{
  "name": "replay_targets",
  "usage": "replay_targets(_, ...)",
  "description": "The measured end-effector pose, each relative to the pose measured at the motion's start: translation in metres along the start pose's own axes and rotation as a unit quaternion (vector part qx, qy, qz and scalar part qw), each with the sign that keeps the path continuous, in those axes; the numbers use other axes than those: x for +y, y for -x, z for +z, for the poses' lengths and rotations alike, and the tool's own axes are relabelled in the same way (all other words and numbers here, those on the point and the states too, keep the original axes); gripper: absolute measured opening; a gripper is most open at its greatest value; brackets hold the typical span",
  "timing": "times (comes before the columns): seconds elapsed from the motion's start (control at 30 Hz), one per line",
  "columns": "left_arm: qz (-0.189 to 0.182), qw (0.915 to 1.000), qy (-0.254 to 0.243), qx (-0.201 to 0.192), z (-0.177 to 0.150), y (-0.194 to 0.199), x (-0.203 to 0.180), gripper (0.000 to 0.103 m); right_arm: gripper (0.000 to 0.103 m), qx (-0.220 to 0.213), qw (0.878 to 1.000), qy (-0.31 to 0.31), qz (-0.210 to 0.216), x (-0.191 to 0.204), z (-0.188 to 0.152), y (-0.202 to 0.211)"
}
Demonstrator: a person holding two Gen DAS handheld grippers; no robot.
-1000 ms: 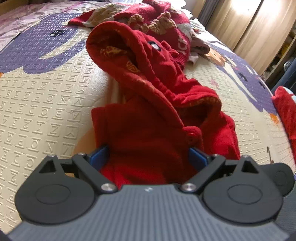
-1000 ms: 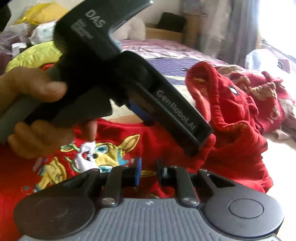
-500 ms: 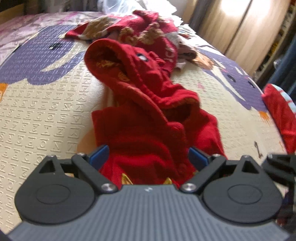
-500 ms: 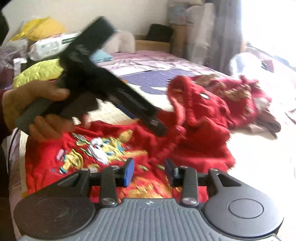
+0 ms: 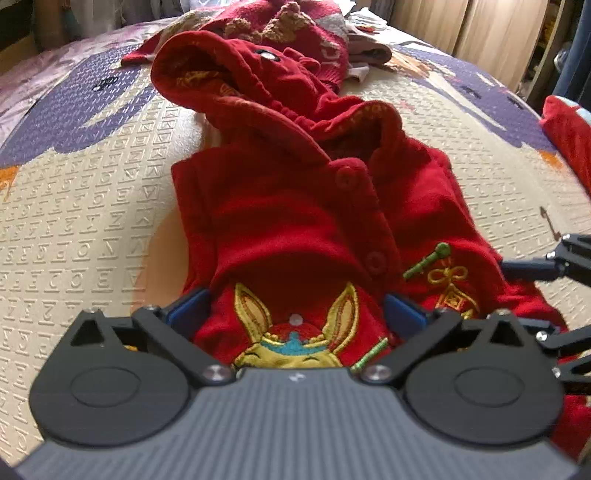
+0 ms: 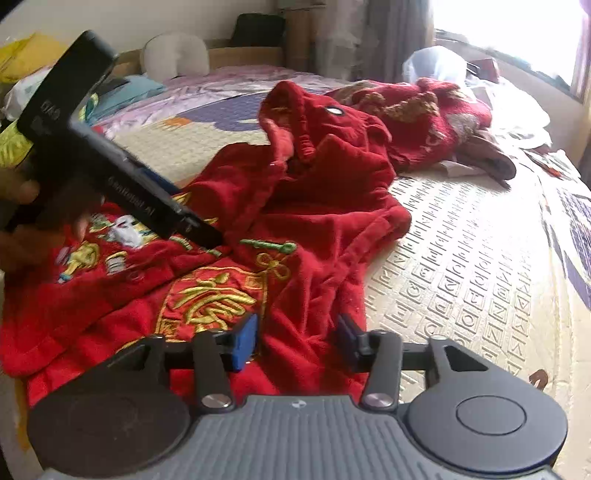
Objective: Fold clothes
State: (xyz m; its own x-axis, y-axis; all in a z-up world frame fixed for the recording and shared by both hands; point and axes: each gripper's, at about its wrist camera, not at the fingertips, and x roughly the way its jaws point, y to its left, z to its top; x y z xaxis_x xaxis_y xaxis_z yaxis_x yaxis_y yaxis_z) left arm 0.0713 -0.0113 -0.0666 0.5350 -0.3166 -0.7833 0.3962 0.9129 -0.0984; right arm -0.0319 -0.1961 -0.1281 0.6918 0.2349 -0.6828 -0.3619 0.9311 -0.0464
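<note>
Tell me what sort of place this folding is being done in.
Most likely a bedroom in a home. The red hooded garment lies on an embossed mat spread over a bed, a pillow sits at the far end, and curtains hang along the side.

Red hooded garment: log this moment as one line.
garment: spread on mat, unfolded | left gripper: opening, holds nothing | right gripper: opening, over the cloth, no grip | second red pile: untouched

bed: patterned mat (image 6: 461, 280) | window (image 6: 517, 33): bright daylight | curtains (image 5: 480, 33): beige, possibly
</note>
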Motion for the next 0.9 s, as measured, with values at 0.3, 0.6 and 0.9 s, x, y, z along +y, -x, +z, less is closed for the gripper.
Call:
replay_targets(0.3,-0.007,0.9994,0.005,-0.033,0.005,0.037,-0.003,0.102,0.064,-0.044,0.999,-0.015,0.002,0.002,0.006,0.023)
replay_targets(0.6,0.023,0.9984,-0.028,-0.044,-0.029,0.079,-0.009,0.103,0.076,-0.067,0.996,-0.006,0.056,0.011,-0.012,0.063)
replay_targets(0.9,0.023,0.9971,-0.072,-0.013,-0.069,0.074,-0.026,0.103,0.018,-0.021,0.988,0.110,0.105,0.055,-0.034,0.069)
